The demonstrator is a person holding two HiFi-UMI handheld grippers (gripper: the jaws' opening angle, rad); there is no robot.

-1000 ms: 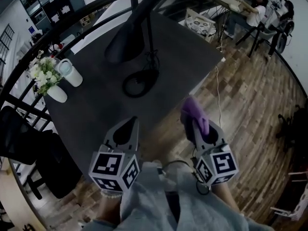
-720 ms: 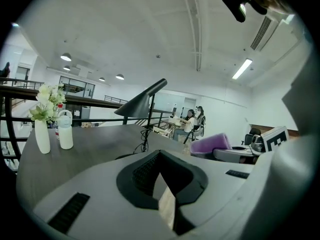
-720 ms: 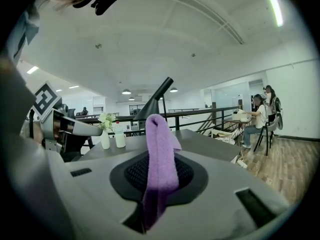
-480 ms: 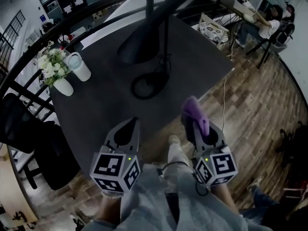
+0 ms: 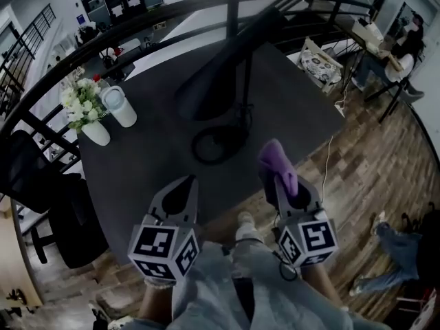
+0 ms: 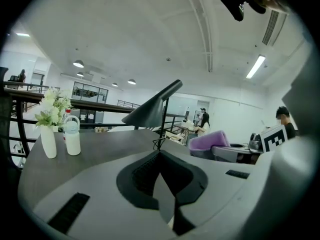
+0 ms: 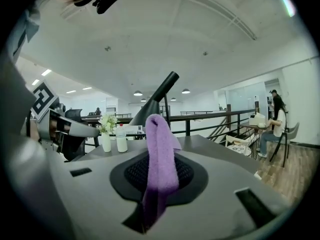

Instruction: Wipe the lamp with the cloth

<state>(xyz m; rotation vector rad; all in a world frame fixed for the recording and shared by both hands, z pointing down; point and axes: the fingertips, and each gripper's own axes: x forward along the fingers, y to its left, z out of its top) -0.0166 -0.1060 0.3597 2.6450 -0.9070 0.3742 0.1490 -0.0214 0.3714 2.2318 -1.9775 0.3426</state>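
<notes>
Approach step, seemingly: cloth (image 5: 276, 158) clamped in right tool (image 5: 273, 179), left tool (image 5: 189, 181) closed empty, lamp (image 5: 218, 82) demanding a forward reach.

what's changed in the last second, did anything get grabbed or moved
The person has stepped toward the table: in the head view the lamp, vase and bottle have slid closer. Nothing was grasped or released. The right hand-held gripper still clamps the purple cloth, the left hand-held gripper stays shut and empty, and the lamp is untouched.
</notes>
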